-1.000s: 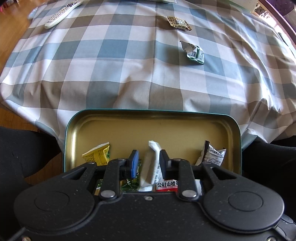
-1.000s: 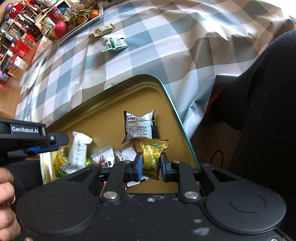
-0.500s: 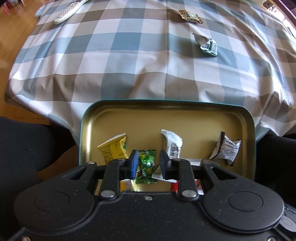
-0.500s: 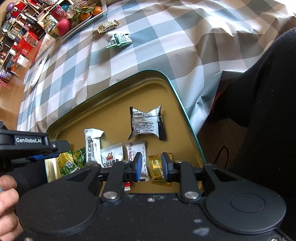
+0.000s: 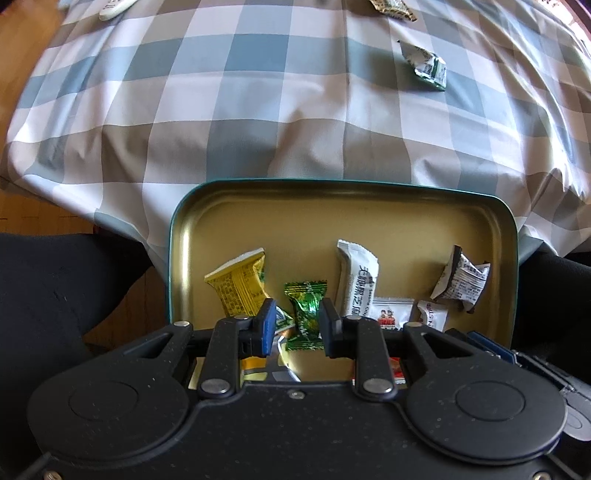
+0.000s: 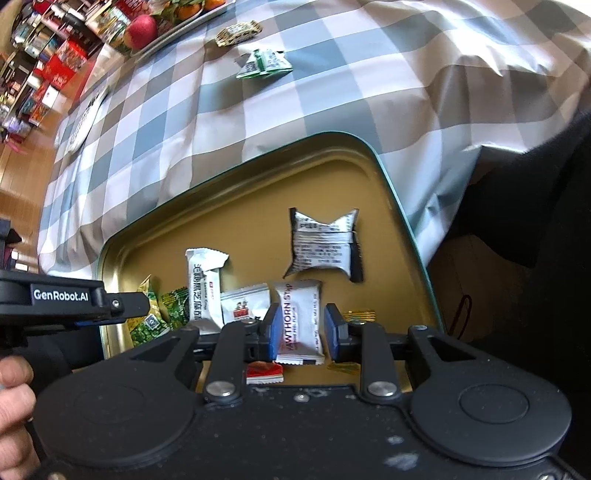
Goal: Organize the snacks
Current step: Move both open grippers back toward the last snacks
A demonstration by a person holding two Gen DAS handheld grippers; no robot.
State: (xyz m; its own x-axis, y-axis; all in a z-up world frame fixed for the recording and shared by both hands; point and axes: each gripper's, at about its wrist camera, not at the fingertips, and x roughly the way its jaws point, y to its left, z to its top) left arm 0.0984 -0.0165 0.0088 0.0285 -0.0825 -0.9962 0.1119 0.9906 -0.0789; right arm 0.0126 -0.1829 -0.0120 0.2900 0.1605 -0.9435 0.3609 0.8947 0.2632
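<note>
A green-rimmed tin [image 5: 332,181] with a gold inside sits low at the table's near edge, between dark-clothed legs. It holds a yellow packet [image 5: 240,284], a green candy [image 5: 306,314], a white bar [image 5: 356,280], small white packets and a black-and-white packet [image 6: 325,243]. My left gripper [image 5: 297,326] hovers over the green candy, slightly open, and the candy lies on the tin floor. My right gripper [image 6: 303,330] is opening above a white hawthorn packet [image 6: 301,317] that lies in the tin. A gold candy [image 6: 358,315] rests loose beside its right finger.
On the checked tablecloth [image 5: 258,110] lie a green-and-white packet [image 5: 428,66] and a brownish packet [image 6: 238,32]. A remote [image 5: 114,3] lies far left, and a fruit tray [image 6: 177,18] stands at the back. A person's hand [image 6: 13,398] holds the left gripper.
The right gripper let go of the gold candy, which now lies in the tin, and its jaws widened. The left gripper shifted from over the white bar to over the green candy.
</note>
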